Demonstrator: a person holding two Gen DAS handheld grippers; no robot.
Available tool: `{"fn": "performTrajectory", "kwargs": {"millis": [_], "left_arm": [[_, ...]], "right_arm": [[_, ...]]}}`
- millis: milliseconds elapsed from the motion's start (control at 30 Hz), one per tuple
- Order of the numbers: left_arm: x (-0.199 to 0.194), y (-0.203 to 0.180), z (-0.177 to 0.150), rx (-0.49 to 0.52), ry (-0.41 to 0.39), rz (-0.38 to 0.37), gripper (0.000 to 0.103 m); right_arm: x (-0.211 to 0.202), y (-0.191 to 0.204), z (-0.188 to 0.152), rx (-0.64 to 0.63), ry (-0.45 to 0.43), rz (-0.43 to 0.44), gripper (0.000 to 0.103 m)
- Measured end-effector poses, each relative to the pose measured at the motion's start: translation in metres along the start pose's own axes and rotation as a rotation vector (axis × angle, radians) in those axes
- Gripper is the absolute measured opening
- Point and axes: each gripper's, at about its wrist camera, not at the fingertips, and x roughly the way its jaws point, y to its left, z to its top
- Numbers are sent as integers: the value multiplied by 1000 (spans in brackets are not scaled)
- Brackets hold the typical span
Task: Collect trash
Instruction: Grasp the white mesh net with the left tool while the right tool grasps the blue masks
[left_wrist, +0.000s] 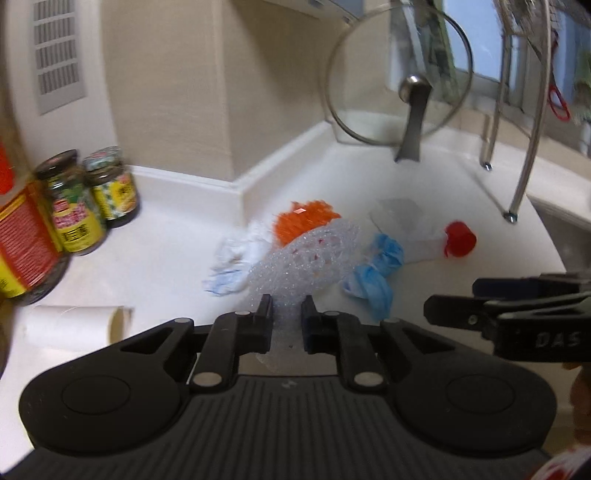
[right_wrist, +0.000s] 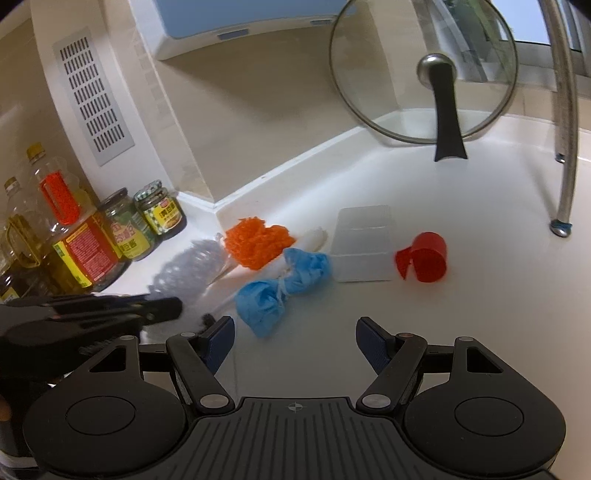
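My left gripper (left_wrist: 287, 314) is shut on the near end of a clear sheet of bubble wrap (left_wrist: 306, 258) on the white counter (left_wrist: 166, 266). Behind it lie an orange mesh wad (left_wrist: 306, 219) and a crumpled white tissue (left_wrist: 232, 254). In the right wrist view my right gripper (right_wrist: 295, 332) stands open over bare counter, with nothing between its fingers. Just beyond it lies a blue bundle tied with string (right_wrist: 280, 288). A clear plastic box (right_wrist: 362, 247) and a red cap (right_wrist: 424, 258) lie to its right. The left gripper (right_wrist: 173, 306) enters that view from the left.
Sauce jars (right_wrist: 159, 214) and oil bottles (right_wrist: 70, 236) stand at the left along the wall. A cardboard roll (left_wrist: 74, 325) lies near the left gripper. A glass pot lid (right_wrist: 424, 70) leans at the back. Metal rack legs (right_wrist: 565, 184) stand at the right.
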Motion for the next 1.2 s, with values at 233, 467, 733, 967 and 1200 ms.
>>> {"fn": "performTrajectory", "kwargs": {"millis": [233,467,733,967,1200], "left_arm": [[-18,23,1,-66,-22,37,13],[-22,36,2,-99,-26,74,13],[-25,37,-3,-111,-14,78,14],[-35,25,-4,-106,-15,73,14],[-64,4,-13,-119,-28,84,14]], "right_arm": [[17,21,-2,-78,-3,5,72],[42,32,-3,-102,1,-21,54],[54,31,-2,-116,12,-53,20],[29,26,-3,-133,-34,-27,11],[-23,21,-1,-110,-69,42,11]]}}
